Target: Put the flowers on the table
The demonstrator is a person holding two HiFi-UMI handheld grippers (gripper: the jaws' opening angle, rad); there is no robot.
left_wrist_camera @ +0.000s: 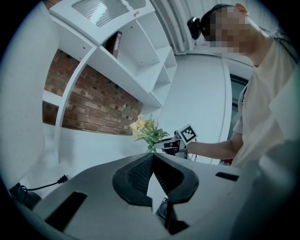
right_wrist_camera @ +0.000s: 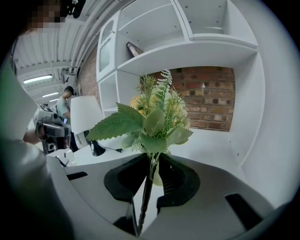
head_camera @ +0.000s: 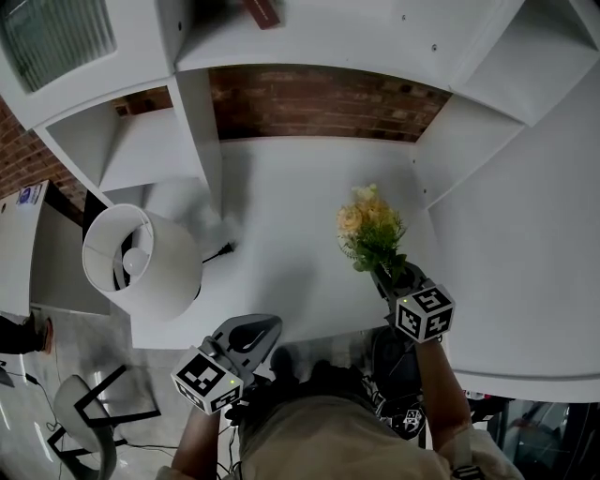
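Note:
A small bunch of yellow flowers with green leaves hangs over the right part of the white table. My right gripper is shut on its thin dark stem, and the leaves and blooms stand up just past the jaws. In the left gripper view the bunch shows above the table, held by the right gripper. My left gripper hovers at the table's front edge, left of the flowers. Its jaws meet at the tips with nothing between them.
A white lamp stands at the table's left, its black plug lying beside it. White shelves and a brick wall enclose the back and sides. A book leans on an upper shelf. A chair stands lower left.

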